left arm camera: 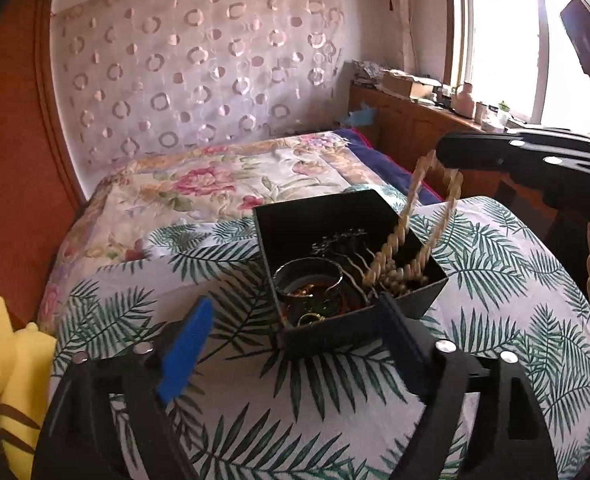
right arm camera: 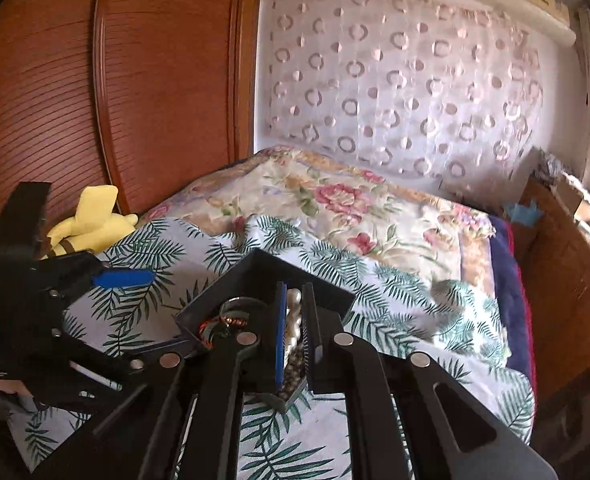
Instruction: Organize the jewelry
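R hand-held gripper [right arm camera: 295,332] pinching pearl necklace [left arm camera: 411,216], over black box [left arm camera: 335,332]

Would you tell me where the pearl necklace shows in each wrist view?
Left wrist view: the pearl necklace hangs right of centre, from the right gripper into the black box.
Right wrist view: low centre, between that gripper's fingers.
Shared landmark: the yellow plush toy.

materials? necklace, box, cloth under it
Necklace: pearl-like beads in twisted strands, cream with soft sheen; real or imitation unclear. Box: matte black, thin flat walls, probably card or plastic. Cloth: woven fabric, white with printed green fronds, creased over the bed.
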`<state>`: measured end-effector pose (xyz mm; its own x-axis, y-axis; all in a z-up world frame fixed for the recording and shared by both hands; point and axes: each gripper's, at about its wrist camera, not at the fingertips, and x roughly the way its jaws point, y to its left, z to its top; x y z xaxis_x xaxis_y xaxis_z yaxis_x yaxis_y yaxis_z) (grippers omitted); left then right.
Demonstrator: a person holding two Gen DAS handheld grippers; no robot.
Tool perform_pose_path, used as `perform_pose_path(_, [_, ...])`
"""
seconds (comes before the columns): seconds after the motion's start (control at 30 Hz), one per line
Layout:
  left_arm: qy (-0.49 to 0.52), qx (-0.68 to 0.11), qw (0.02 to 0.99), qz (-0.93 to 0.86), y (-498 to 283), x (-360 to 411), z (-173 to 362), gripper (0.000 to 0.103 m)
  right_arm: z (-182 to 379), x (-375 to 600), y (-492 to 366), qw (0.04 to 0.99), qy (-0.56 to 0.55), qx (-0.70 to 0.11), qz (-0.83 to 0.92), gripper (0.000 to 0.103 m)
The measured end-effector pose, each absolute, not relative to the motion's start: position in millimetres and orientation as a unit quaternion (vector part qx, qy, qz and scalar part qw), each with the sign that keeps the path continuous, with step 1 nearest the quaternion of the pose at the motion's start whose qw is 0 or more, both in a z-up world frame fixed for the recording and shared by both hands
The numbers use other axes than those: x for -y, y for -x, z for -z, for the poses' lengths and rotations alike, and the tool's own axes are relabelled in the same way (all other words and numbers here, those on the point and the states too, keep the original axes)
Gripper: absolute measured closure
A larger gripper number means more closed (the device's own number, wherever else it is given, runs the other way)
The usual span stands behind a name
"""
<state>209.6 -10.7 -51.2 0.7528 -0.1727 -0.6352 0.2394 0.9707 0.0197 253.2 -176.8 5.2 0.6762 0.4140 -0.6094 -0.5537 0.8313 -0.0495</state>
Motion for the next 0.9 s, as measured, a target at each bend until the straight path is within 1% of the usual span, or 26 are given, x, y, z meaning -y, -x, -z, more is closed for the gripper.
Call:
perform_pose_path(0.07, [-0.049, -0.327, 0.938, 0.107, -203, 9, 49, 0.013, -3, 180, -251, 0.911, 0.11, -0.302, -0.26, 0.063])
perform_pose_path(0.13, [-0.049, -0.32, 0.94, 0.104, -195, 10, 47, 0.01, -4, 184, -247, 0.912, 0.104, -0.298, -0.261, 0.062])
perform_pose_path(0.23, [-0.045, -0.307, 0.945, 0.101, -181, 8, 40, 0.008, -6, 193, -233, 0.919, 0.091, -0.292, -0.249, 0.062])
perform_pose_path(0.3, [-0.043, -0.297, 0.949, 0.099, -168, 9, 34, 0.008, -7, 199, -219, 0.924, 0.078, -0.284, -0.242, 0.057])
perform_pose_path(0.37, [-0.04, -0.288, 0.952, 0.093, -156, 10, 30, 0.008, -9, 205, -206, 0.931, 0.07, -0.274, -0.231, 0.042])
perform_pose_path(0.47, [-0.031, -0.276, 0.957, 0.082, -137, 8, 24, 0.008, -10, 213, -176, 0.941, 0.049, -0.255, -0.217, 0.031])
perform_pose_path(0.5, [-0.028, -0.271, 0.959, 0.078, -131, 7, 22, 0.008, -10, 216, -170, 0.942, 0.042, -0.252, -0.216, 0.029])
perform_pose_path(0.57, [-0.025, -0.264, 0.962, 0.067, -121, 6, 18, 0.008, -9, 223, -153, 0.947, 0.026, -0.243, -0.21, 0.015])
perform_pose_path(0.67, [-0.023, -0.254, 0.966, 0.052, -106, 6, 13, 0.008, -4, 232, -131, 0.952, 0.01, -0.232, -0.2, 0.003])
perform_pose_path(0.9, [-0.021, -0.255, 0.966, 0.045, -84, 6, 13, 0.008, 15, 245, -103, 0.958, -0.013, -0.232, -0.169, 0.002])
